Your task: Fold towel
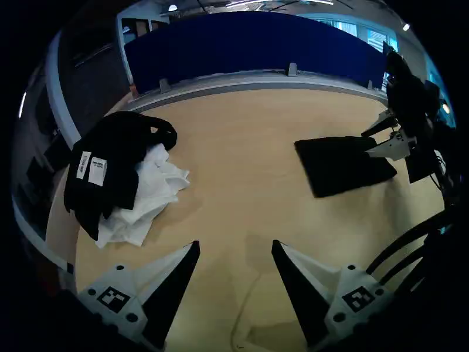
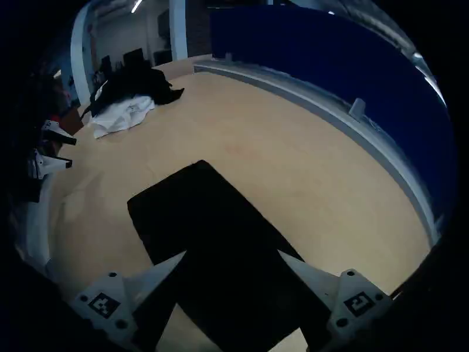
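In the left gripper view, your left gripper (image 1: 234, 252) hung open over the table (image 1: 246, 146), far from the blue partition (image 1: 252, 44); the black towel (image 1: 343, 167) lay flat, nearer that partition. In the right gripper view, your right gripper (image 2: 231, 258) stood open above the towel, well short of the partition.

Brightness: we see a dim, bluish room; the pale table (image 1: 246, 141) is the brightest surface in both views.
Light source: we find ceiling strips (image 1: 246, 3) glowing overhead and windows (image 1: 381, 38) at the far right.
Shadows: soft and faint; we note one on the table ahead of the left hand-held gripper (image 1: 234, 246).
Dark detail: the black towel (image 2: 217, 234) reads as flat black, with no folds we can make out.
Distortion: strong fisheye; the blue partition (image 1: 246, 47) bows.
Focus: centre crisp, rim softer.
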`<state>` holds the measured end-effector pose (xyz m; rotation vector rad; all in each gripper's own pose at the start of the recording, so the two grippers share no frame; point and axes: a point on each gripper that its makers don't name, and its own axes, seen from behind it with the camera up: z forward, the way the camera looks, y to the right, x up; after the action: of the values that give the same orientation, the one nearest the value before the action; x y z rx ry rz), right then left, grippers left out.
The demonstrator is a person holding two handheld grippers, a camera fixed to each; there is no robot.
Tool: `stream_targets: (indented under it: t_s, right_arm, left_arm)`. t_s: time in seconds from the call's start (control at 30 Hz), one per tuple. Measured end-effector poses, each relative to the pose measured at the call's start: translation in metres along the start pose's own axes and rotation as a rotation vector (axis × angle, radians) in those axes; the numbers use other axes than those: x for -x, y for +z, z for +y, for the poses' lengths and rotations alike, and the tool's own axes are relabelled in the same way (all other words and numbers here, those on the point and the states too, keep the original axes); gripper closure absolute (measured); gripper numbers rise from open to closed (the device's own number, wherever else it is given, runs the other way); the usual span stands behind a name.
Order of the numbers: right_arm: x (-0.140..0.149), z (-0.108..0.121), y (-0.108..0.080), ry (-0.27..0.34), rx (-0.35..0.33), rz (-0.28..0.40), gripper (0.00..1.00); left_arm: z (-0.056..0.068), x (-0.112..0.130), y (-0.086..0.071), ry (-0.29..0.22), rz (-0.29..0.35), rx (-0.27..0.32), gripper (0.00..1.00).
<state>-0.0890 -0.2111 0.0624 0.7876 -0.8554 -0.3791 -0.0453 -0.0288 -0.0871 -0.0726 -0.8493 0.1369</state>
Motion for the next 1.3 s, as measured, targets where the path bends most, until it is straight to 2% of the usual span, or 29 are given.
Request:
stream_targets:
  t_s: [0.27, 0.57, 0.87, 0.9, 0.97, 1.23, 1.3]
  right_arm:
    - [0.044, 0.012, -0.03, 0.051, 0.036, -0.025, 0.0]
    - [0.097, 0.02, -0.06, 0.078, 0.07, -0.075, 0.0]
    - [0.124, 0.021, -0.066, 0.079, 0.071, -0.113, 0.02]
    - [0.126, 0.021, -0.066, 0.077, 0.069, -0.117, 0.05]
    - [0.129, 0.019, -0.065, 0.072, 0.064, -0.127, 0.18]
    - [0.137, 0.017, -0.06, 0.085, 0.045, -0.145, 0.56]
    - [0.138, 0.016, -0.06, 0.09, 0.041, -0.144, 0.63]
  left_arm:
    - [0.008, -0.005, -0.003, 0.017, 0.005, 0.012, 0.09]
    - [0.011, -0.004, -0.005, 0.027, 0.005, 0.013, 0.09]
    - [0.016, -0.004, -0.007, 0.037, 0.006, 0.017, 0.09]
    - [0.017, -0.005, -0.007, 0.038, 0.006, 0.017, 0.09]
    - [0.018, -0.006, -0.008, 0.04, 0.006, 0.017, 0.09]
    - [0.018, -0.005, -0.011, 0.04, 0.007, 0.017, 0.09]
    - [0.018, -0.004, -0.011, 0.04, 0.007, 0.016, 0.09]
